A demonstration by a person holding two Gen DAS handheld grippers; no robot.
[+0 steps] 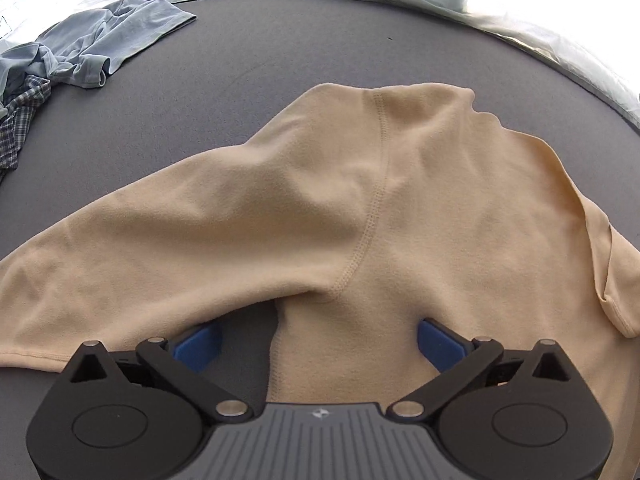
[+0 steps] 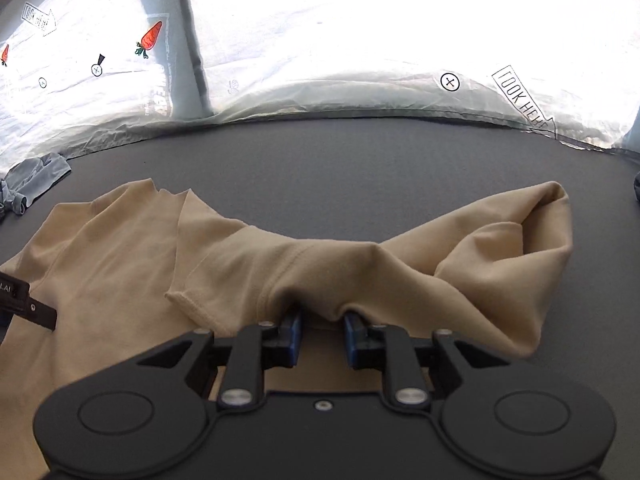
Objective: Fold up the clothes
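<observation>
A beige long-sleeved top (image 1: 360,208) lies on the grey table (image 1: 280,48). In the left wrist view my left gripper (image 1: 318,340) is open, its blue pads wide apart on either side of the armpit seam, with the tips hidden under the cloth. In the right wrist view the same top (image 2: 112,264) lies at the left and its right sleeve (image 2: 480,264) stretches to the right. My right gripper (image 2: 322,330) has its blue pads close together on a raised fold of the sleeve near the shoulder. The left gripper's edge (image 2: 24,300) shows at the far left.
A crumpled light blue garment (image 1: 104,48) and a checked shirt (image 1: 20,128) lie at the table's far left; the blue one also shows in the right wrist view (image 2: 36,180). A white printed sheet (image 2: 360,60) hangs behind the far table edge. A dark object (image 2: 637,188) sits at the right edge.
</observation>
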